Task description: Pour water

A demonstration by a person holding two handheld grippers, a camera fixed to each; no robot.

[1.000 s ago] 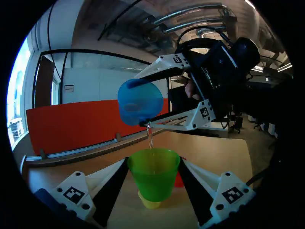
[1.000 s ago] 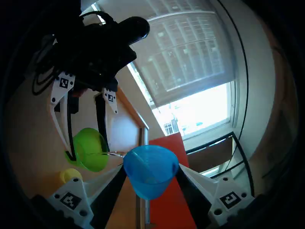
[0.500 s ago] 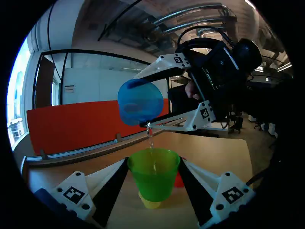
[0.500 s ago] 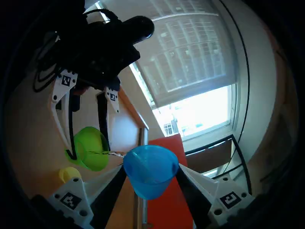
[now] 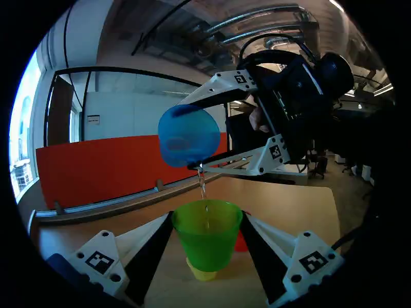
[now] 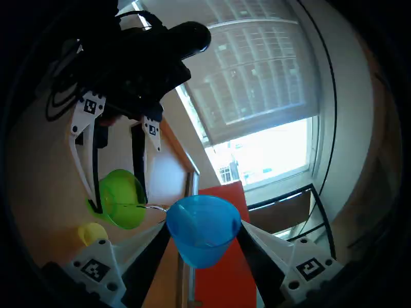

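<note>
Cups number three: a green cup (image 5: 207, 236), a blue cup (image 5: 188, 136) and a yellow cup (image 5: 201, 273). There are two grippers, each with one cup.

In the left gripper view, the left gripper (image 5: 207, 218) has its fingers (image 5: 149, 246) spread about a cup's width and pressed on either side of the green cup, which stands upright between them with its mouth up. The yellow cup sits on the bench (image 5: 287, 200) just below and behind the green cup's base. A sliver of something red (image 5: 240, 242) shows between the green cup and the right-hand finger, too hidden to identify.

Above and beyond those fingertips, the right gripper (image 5: 186, 137), held by a hand (image 5: 255, 118), clamps the blue cup between its two fingers, tipped over with the mouth low. A thin stream of water (image 5: 202, 187) drops from the blue cup's lower rim into the green cup's mouth.

In the right gripper view, the right gripper's fingers (image 6: 267, 244) are likewise a cup's width apart, both against the blue cup's sides. Beyond their left fingertip the green cup sits in the left gripper's fingers, and the yellow cup is just beside it.
</note>
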